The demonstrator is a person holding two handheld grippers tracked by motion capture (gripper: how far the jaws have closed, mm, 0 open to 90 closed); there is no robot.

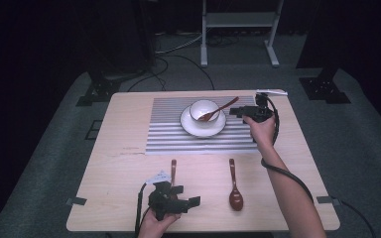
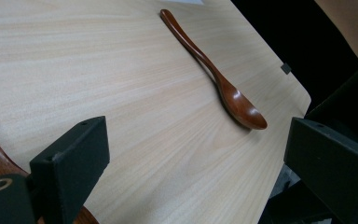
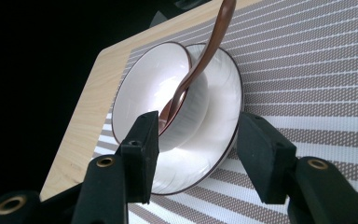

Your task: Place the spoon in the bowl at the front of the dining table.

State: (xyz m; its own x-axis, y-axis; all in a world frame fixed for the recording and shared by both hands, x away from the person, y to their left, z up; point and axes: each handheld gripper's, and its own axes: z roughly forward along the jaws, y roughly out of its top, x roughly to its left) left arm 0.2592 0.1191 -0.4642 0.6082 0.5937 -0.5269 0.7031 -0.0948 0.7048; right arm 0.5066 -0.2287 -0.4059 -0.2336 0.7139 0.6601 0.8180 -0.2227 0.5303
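At the desk's [image 1: 109,168] near edge the left hand-held gripper [image 1: 178,196] sits with jaws spread, holding nothing, over the bowl end of a wooden spoon [image 1: 173,170] whose handle runs away toward the striped placemat [image 1: 163,134]. Just to its right lies a second wooden spoon [image 1: 235,186] — long axis also near-to-far, bowl end nearest the person, closer to this gripper than to the other. Far right, the right hand-held gripper [image 1: 240,111] — jaws spread too — faces the white bowl [image 1: 203,110] on its saucer [image 1: 202,129], beside the handle of a third spoon [image 1: 220,108] leaning out toward it.
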